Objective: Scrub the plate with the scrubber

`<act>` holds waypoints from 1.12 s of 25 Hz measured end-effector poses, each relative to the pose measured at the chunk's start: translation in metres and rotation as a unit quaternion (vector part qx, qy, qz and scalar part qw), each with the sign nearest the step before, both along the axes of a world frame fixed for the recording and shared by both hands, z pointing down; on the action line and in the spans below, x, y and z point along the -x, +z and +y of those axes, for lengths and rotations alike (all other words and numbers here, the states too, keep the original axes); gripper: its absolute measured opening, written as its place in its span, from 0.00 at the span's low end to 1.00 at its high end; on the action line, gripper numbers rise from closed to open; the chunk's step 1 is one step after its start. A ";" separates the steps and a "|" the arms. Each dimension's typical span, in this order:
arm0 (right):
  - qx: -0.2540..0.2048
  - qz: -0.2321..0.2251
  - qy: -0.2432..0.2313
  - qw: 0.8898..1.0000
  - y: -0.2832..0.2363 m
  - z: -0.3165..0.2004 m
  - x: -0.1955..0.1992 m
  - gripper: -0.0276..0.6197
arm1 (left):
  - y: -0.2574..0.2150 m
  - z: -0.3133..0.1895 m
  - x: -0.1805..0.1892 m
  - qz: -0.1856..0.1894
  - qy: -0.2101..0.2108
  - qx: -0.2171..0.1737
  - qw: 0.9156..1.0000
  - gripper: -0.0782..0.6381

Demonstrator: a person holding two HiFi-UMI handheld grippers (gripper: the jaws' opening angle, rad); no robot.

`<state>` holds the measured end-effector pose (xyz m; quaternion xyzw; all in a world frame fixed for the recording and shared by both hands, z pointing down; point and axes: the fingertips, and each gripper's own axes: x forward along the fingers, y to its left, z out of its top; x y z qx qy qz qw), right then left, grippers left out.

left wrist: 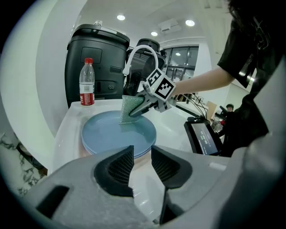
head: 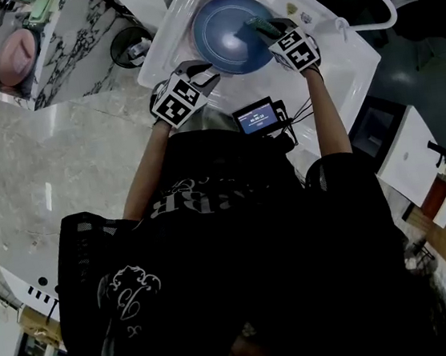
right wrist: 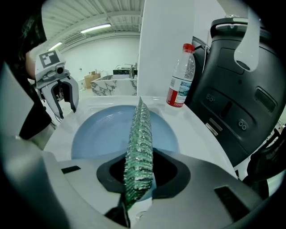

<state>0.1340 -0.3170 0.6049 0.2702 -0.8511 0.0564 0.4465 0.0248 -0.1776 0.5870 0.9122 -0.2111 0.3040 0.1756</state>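
Note:
A blue plate (head: 226,36) lies in the white sink (head: 179,17). My right gripper (head: 265,29) is shut on a green mesh scrubber (right wrist: 139,147), which stands on edge between its jaws. In the left gripper view the scrubber (left wrist: 129,107) hangs from the right gripper (left wrist: 144,105), with its lower edge down on the plate (left wrist: 111,134). My left gripper (head: 204,75) hovers at the plate's near rim, open, with nothing between its fingers (left wrist: 118,165). From the right gripper view, the left gripper (right wrist: 62,96) shows beyond the plate (right wrist: 103,129), its fingers apart.
A water bottle with a red cap (left wrist: 87,82) stands at the sink's back edge, by a black machine (left wrist: 96,53) and a white curved faucet (left wrist: 140,51). A lit screen (head: 256,117) sits at the sink's near side. A marble counter (head: 69,39) with a pink dish (head: 19,57) stands to the left.

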 end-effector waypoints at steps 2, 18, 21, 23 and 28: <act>0.005 -0.003 0.009 1.000 0.000 0.012 0.000 0.18 | -0.002 0.000 0.000 0.001 0.002 -0.003 1.000 0.28; 0.029 -0.037 -0.014 0.999 -0.006 0.098 0.060 0.18 | -0.019 0.020 0.012 0.009 0.021 -0.026 0.999 0.28; 0.028 -0.035 -0.018 0.999 -0.005 0.101 0.070 0.18 | -0.022 0.024 0.020 0.010 0.020 -0.034 0.999 0.28; 0.027 -0.031 -0.020 0.999 -0.005 0.103 0.074 0.18 | -0.023 0.027 0.026 0.009 0.018 -0.035 0.999 0.28; 0.017 -0.024 -0.014 0.999 -0.007 0.106 0.079 0.18 | -0.029 0.036 0.042 0.007 0.011 -0.043 0.999 0.28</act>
